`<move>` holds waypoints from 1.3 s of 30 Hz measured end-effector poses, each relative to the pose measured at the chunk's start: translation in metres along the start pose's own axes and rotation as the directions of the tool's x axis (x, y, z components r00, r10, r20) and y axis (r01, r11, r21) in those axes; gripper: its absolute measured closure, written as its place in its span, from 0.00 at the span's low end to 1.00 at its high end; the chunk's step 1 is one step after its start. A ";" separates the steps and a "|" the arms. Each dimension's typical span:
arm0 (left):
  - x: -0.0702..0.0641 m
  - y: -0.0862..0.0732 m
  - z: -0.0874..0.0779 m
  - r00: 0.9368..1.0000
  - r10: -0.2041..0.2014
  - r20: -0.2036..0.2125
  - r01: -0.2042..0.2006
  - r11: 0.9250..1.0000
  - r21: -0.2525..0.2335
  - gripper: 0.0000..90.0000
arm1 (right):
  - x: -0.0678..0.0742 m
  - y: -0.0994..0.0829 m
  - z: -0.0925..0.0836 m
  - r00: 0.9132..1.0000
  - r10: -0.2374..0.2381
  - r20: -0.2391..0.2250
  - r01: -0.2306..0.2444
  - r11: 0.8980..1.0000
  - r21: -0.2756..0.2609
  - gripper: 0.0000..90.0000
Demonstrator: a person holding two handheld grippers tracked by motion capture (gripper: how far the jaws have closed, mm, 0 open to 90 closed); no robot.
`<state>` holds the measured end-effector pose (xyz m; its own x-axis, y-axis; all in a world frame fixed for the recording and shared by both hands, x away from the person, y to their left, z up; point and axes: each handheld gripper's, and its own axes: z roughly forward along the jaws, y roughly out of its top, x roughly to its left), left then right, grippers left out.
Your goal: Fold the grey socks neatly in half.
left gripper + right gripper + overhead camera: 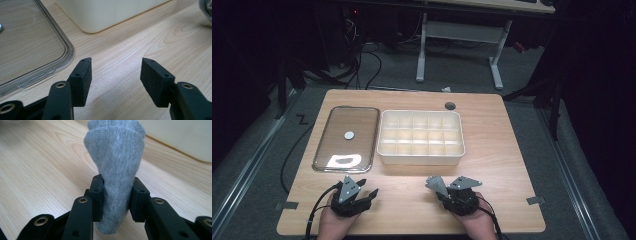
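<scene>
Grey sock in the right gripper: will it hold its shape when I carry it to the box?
Probably not: the grey sock is soft knit, folded and pinched by the right gripper, so it likely flops. It looks light and unlikely to slip.

Your left gripper (116, 82) low over the wooden table (140, 45), its two black jaws wide apart with nothing between them, clear lid (37, 47) at left, cream box (100, 12) ahead, bit of grey cloth (206, 8) top right.

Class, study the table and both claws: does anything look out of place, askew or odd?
Nothing is spilled or damaged. The clear lid lies flat beside the divided box, squared to it. The right claw grips a folded grey sock; the left claw is open.
</scene>
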<state>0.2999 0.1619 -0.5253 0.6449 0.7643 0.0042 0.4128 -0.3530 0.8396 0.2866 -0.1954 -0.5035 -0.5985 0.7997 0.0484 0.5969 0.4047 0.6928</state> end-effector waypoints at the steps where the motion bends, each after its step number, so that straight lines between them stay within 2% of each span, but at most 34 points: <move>1: 0.001 0.000 0.000 1.000 -0.002 0.002 0.002 1.000 0.002 0.48 | -0.001 0.000 -0.002 1.000 0.002 0.008 -0.003 1.000 0.012 0.76; 2: 0.001 0.000 0.000 1.000 -0.002 0.002 0.002 1.000 0.002 0.48 | -0.001 0.000 -0.002 1.000 0.002 0.008 -0.003 1.000 0.012 0.76; 8: 0.004 0.000 -0.001 1.000 -0.011 0.011 0.011 1.000 -0.009 0.48 | -0.009 0.007 -0.009 0.999 -0.022 0.046 0.017 0.995 0.102 0.76; 10: 0.005 0.000 -0.002 1.000 -0.013 0.016 0.013 1.000 -0.010 0.48 | -0.010 0.008 -0.009 0.998 -0.029 0.049 0.023 0.993 0.113 0.76; 12: 0.006 0.000 -0.002 1.000 -0.011 0.019 0.011 1.000 -0.014 0.48 | -0.011 0.013 -0.011 0.996 -0.049 0.069 0.037 0.987 0.156 0.76; 16: 0.007 -0.001 -0.003 1.000 -0.015 0.025 0.015 1.000 -0.016 0.48 | -0.011 0.019 -0.015 0.996 -0.049 0.080 0.034 0.984 0.178 0.76; 19: 0.007 0.000 -0.003 1.000 -0.011 0.028 0.012 1.000 -0.015 0.48 | -0.014 0.025 -0.021 0.993 -0.056 0.104 0.032 0.975 0.218 0.76; 20: 0.007 0.000 -0.003 1.000 -0.011 0.028 0.012 1.000 -0.015 0.48 | -0.014 0.025 -0.021 0.993 -0.056 0.104 0.032 0.975 0.218 0.76; 24: 0.006 0.000 -0.003 0.999 -0.012 0.032 0.013 1.000 -0.018 0.48 | -0.025 0.034 -0.029 0.994 -0.015 0.105 -0.012 0.967 0.256 0.76; 33: 0.003 0.000 -0.002 0.999 -0.006 0.038 0.007 1.000 -0.015 0.48 | -0.038 0.051 -0.036 0.995 -0.010 0.102 -0.023 0.947 0.319 0.76; 39: 0.002 -0.001 -0.001 0.999 -0.002 0.041 0.003 1.000 -0.010 0.48 | -0.048 0.067 -0.043 0.996 0.009 0.092 -0.038 0.947 0.318 0.76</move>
<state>0.3006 0.1645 -0.5254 0.6696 0.7425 -0.0199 0.4084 -0.3456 0.8448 0.3327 -0.2254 -0.4285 -0.5413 0.8408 -0.0120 0.7582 0.4942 0.4253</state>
